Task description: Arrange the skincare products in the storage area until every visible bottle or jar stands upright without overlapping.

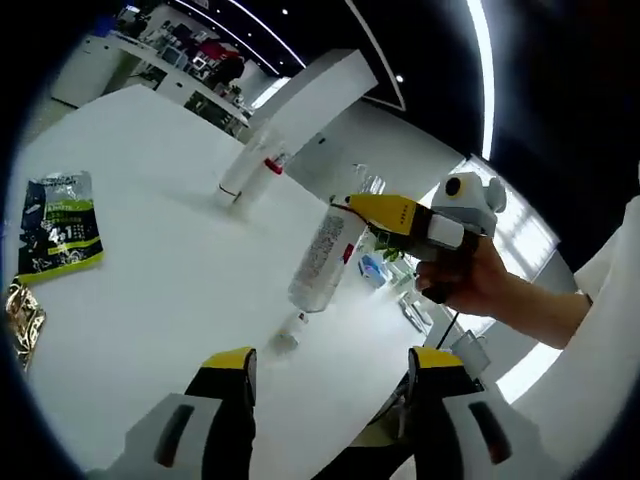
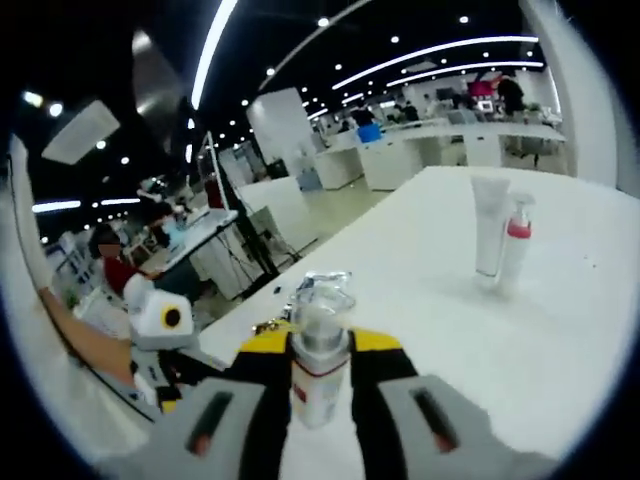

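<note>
My right gripper (image 2: 320,352) is shut on the neck of a clear bottle (image 2: 318,385) with a printed label and a red band. In the left gripper view that bottle (image 1: 323,258) hangs tilted above the white table (image 1: 170,280), held by the right gripper (image 1: 362,214) in a person's hand. My left gripper (image 1: 333,365) is open below it with nothing between its yellow-tipped jaws. A white tube (image 1: 243,172) and a pump bottle with a red collar (image 1: 272,163) stand upright side by side farther off. They are the tube (image 2: 488,232) and pump bottle (image 2: 514,243) in the right gripper view.
A green and black sachet (image 1: 56,224) and a gold packet (image 1: 20,318) lie at the table's left side. A small pale item (image 1: 290,334) lies on the table under the held bottle. Desks and people fill the room beyond the table edge.
</note>
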A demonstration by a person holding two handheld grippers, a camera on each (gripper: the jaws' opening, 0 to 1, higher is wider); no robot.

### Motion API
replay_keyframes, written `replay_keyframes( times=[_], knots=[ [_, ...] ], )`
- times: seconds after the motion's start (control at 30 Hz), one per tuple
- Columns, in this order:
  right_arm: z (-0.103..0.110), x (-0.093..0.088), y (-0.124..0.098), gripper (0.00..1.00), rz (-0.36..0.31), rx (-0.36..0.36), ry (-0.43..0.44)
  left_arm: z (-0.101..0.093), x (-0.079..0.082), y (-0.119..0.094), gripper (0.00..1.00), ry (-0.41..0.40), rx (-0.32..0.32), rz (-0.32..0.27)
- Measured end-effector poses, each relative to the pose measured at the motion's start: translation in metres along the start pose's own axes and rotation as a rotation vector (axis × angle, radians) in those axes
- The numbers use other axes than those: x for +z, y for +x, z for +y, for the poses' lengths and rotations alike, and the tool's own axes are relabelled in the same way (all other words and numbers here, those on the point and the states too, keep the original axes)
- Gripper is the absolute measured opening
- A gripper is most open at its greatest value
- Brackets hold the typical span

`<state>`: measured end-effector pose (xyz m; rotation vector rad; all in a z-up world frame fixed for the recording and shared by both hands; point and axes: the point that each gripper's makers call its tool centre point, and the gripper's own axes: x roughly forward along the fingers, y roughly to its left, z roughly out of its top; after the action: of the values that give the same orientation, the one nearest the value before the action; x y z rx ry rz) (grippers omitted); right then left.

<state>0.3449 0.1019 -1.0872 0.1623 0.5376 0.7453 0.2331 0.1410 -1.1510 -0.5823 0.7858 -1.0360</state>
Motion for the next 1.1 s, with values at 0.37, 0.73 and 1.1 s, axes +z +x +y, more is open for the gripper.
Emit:
replay_keyframes(
  times=[0.37, 0.73, 1.1],
  knots=[
    [-0.053, 0.016, 0.024, 0.19, -0.053, -0.084, -0.096, -0.005, -0.014, 0.000, 0.62, -0.017, 0.019, 0.025],
    [-0.114, 0.002, 0.066, 0.19, -0.032, -0.142, -0.225, 0.022, -0.040, -0.028, 0.62, -0.044, 0.127, 0.092],
    [-0.159, 0.016, 0.087, 0.19, -0.093, -0.186, -0.273, 0.041, -0.039, -0.044, 0.61, -0.006, 0.223, 0.133]
  ],
)
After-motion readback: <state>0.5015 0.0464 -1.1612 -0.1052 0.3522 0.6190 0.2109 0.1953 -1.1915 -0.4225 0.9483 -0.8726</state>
